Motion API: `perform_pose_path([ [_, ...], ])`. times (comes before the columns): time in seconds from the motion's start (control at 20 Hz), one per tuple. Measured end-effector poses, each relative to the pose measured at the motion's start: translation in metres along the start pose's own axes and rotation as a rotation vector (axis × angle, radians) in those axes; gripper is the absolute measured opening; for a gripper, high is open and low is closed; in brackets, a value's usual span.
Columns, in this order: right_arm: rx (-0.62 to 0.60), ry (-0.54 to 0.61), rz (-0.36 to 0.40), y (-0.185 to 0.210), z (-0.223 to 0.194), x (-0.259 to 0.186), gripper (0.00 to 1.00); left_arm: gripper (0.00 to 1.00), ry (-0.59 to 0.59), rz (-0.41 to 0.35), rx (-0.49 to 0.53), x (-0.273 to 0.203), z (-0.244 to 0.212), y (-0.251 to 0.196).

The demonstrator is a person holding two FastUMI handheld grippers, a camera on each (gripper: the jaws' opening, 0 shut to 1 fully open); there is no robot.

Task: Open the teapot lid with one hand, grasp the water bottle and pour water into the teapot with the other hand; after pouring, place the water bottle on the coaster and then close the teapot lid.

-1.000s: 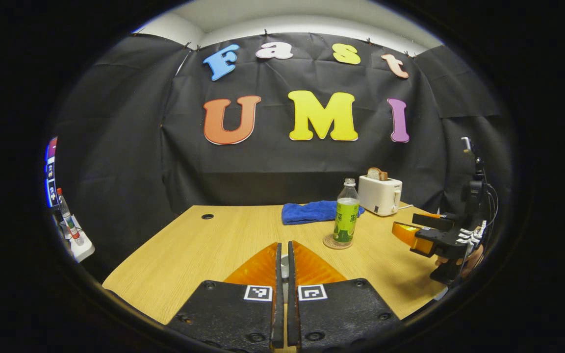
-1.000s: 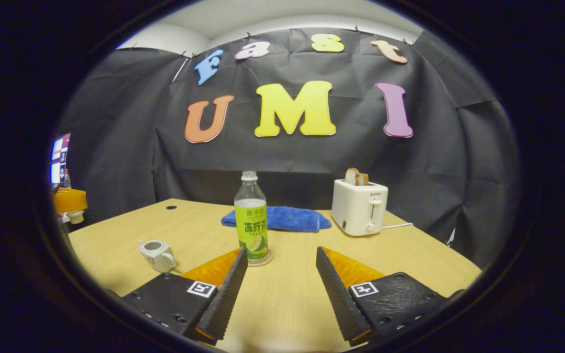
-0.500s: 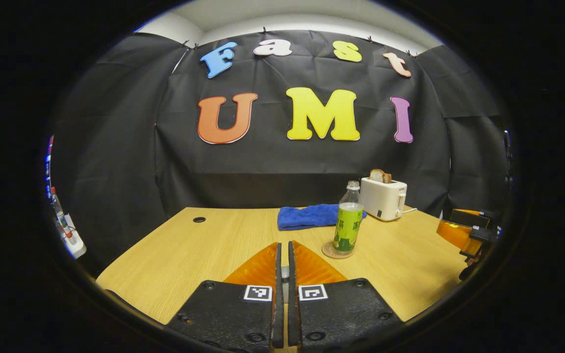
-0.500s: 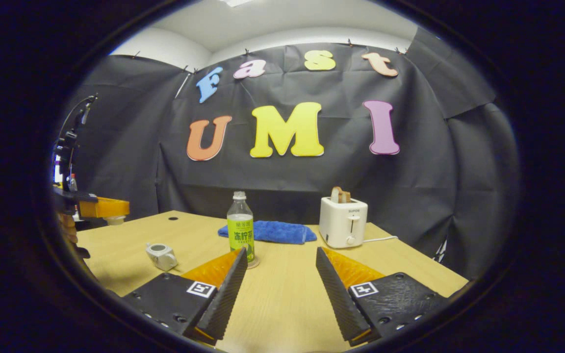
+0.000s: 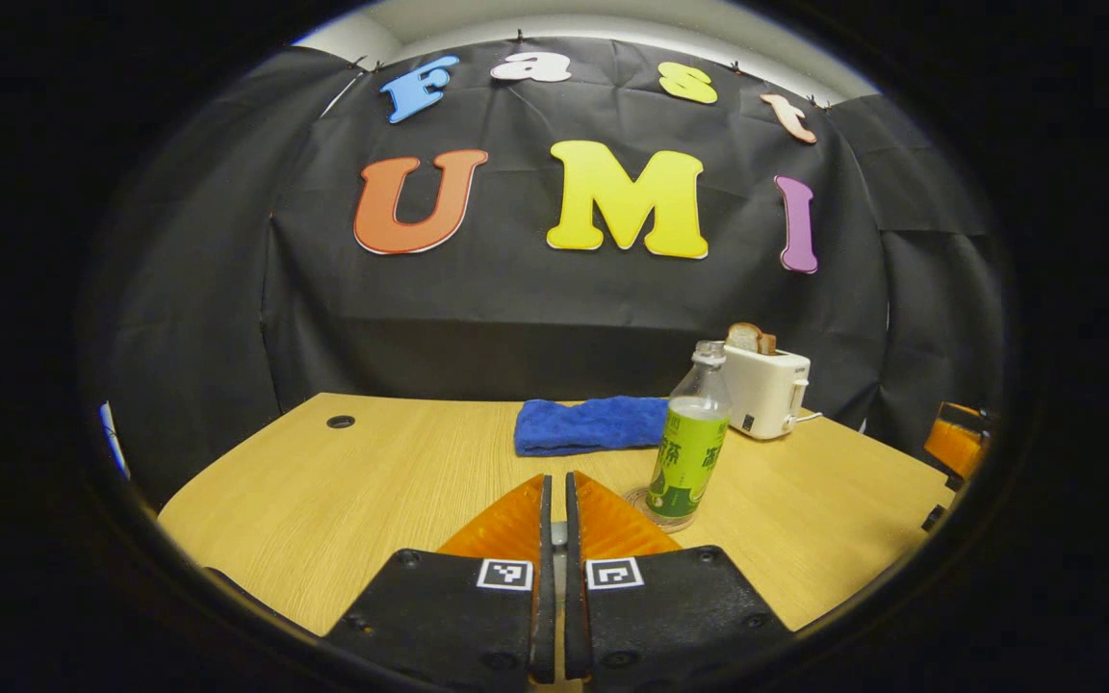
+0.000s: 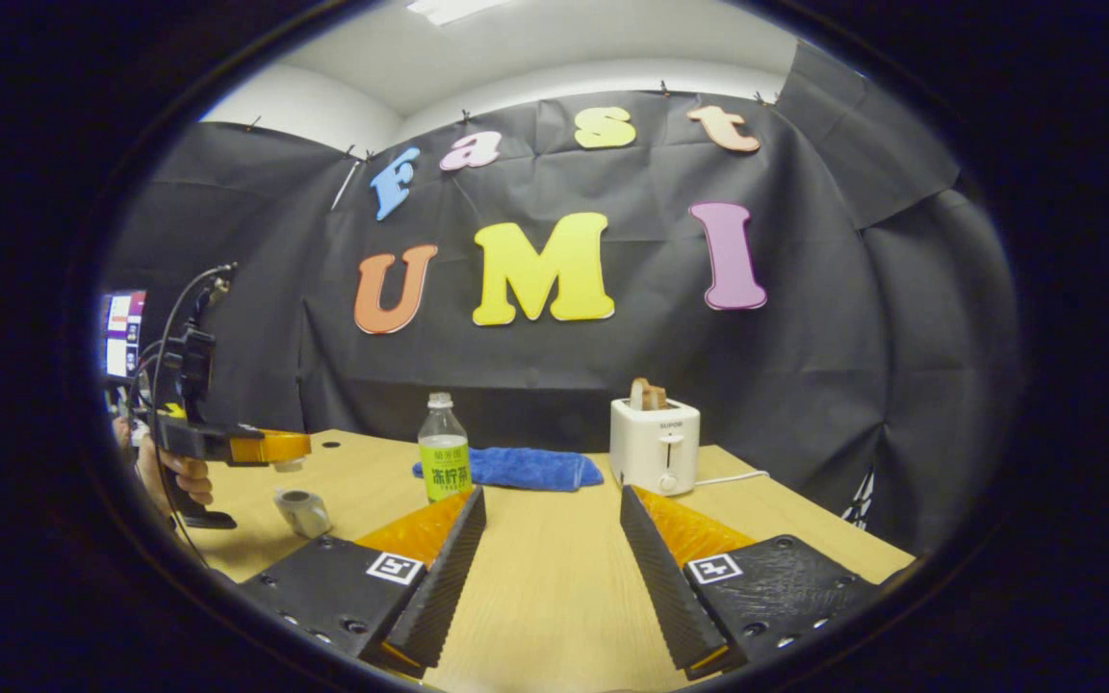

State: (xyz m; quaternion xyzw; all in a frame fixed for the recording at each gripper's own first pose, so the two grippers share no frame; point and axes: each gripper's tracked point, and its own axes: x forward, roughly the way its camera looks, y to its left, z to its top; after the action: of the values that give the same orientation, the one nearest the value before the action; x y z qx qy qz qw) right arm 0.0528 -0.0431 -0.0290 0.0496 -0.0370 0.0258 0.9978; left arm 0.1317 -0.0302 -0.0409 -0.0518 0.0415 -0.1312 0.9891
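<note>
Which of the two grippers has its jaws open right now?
The right gripper: its jaws stand wide apart over the table. The left gripper has its jaws pressed together, holding the teapot lid.

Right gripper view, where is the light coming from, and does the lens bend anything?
Right gripper view: a ceiling light glows top centre, the teapot casts a soft shadow, and the table edge bows. Left gripper view: the water bottle leans, bent by the fisheye.

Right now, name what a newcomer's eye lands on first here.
The green-labelled water bottle stands upright mid-table on its coaster, before a blue towel. A white toaster holding toast sits right of it. At left, the left gripper hovers above the small open teapot.
</note>
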Motion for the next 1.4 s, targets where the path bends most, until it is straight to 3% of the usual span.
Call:
perform_pose_path([
  [0.15, 0.007, 0.0, 0.006, -0.003, -0.001, 0.002, 0.84, 0.03, 0.015, 0.026, -0.011, 0.007, -0.023, 0.008],
  [0.3, 0.017, -0.002, 0.003, -0.008, -0.002, 0.003, 0.84, 0.07, 0.034, 0.067, -0.022, 0.014, -0.038, 0.021],
  [1.2, 0.015, 0.022, 0.02, -0.002, -0.01, 0.005, 0.84, 0.1, 0.003, 0.116, -0.022, 0.016, -0.048, 0.027],
  [1.25, 0.012, 0.022, 0.02, -0.001, -0.009, 0.005, 0.84, 0.12, 0.006, 0.105, -0.023, 0.015, -0.048, 0.025],
  [1.4, -0.005, 0.02, 0.013, 0.0, -0.008, 0.003, 0.84, 0.31, 0.004, 0.097, -0.027, 0.014, -0.048, 0.019],
])
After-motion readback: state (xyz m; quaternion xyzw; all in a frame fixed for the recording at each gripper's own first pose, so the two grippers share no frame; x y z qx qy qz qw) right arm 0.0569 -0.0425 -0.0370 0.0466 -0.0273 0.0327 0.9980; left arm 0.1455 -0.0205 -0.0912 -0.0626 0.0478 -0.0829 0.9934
